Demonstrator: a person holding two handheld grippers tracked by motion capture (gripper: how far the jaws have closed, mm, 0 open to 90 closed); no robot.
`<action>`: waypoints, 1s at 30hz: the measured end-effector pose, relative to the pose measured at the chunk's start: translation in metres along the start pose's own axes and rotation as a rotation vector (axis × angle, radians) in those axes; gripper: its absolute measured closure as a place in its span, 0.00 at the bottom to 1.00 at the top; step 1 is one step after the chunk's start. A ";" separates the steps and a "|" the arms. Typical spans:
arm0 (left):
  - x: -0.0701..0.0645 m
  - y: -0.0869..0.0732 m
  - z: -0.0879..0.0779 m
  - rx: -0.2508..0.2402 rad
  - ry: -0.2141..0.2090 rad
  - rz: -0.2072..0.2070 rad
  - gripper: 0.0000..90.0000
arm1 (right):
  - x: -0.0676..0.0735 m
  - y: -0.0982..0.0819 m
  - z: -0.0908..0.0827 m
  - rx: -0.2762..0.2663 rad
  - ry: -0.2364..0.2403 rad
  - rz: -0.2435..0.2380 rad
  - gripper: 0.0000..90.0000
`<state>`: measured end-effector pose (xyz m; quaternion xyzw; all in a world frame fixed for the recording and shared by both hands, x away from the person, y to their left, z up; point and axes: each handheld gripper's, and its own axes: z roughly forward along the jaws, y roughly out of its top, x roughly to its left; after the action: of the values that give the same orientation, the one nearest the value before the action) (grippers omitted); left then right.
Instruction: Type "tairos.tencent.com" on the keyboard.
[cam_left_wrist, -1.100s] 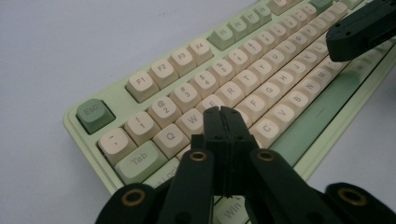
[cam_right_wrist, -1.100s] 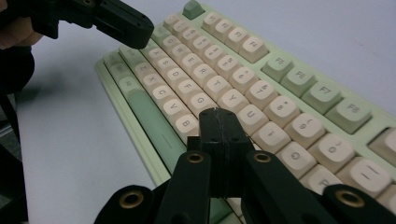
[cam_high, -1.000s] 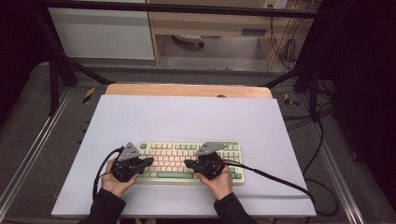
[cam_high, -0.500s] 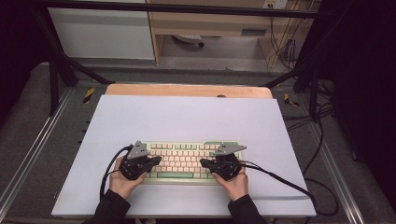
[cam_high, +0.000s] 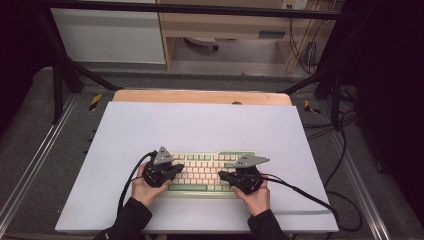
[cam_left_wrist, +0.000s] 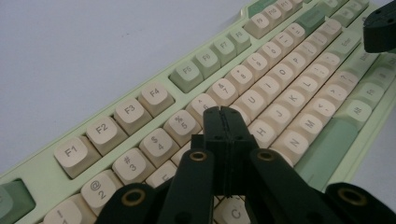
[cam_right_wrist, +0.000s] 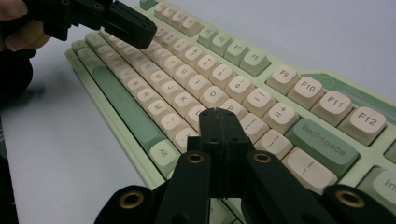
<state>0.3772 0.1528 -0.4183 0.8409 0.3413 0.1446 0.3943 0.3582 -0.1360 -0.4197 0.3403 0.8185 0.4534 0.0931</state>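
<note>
A pale green keyboard (cam_high: 205, 167) with cream keys lies near the front edge of the white table top (cam_high: 200, 125). My left gripper (cam_high: 175, 170) is shut and empty, held low over the keyboard's left half. In the left gripper view its tips (cam_left_wrist: 223, 112) sit just past the 5 key on the keyboard (cam_left_wrist: 280, 79). My right gripper (cam_high: 222, 176) is also shut and empty, over the right half. Its tips (cam_right_wrist: 219, 114) lie near the keys left of Backspace on the keyboard (cam_right_wrist: 187, 74). Whether either tip touches a key I cannot tell.
A wooden strip (cam_high: 200, 96) runs along the table's back edge. Black cables (cam_high: 310, 192) trail from the right gripper across the front right of the table. Metal frame rails (cam_high: 30, 165) flank the table. The other gripper (cam_right_wrist: 126, 23) reaches in over the far keys.
Both hands have shifted to the right along the keyboard. The keyboard itself has stayed in place, and both grippers have stayed shut.
</note>
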 end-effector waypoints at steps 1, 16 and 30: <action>0.000 0.000 0.001 0.002 0.001 0.000 1.00 | 0.000 0.000 0.000 -0.002 0.000 -0.002 1.00; -0.001 -0.001 0.011 0.024 0.008 0.015 1.00 | 0.000 0.000 -0.001 -0.001 -0.001 -0.006 1.00; -0.002 -0.002 -0.001 0.001 -0.007 0.024 1.00 | 0.000 0.001 -0.002 -0.004 0.002 -0.003 1.00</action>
<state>0.3741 0.1530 -0.4194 0.8457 0.3297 0.1461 0.3933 0.3577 -0.1372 -0.4180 0.3383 0.8183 0.4551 0.0938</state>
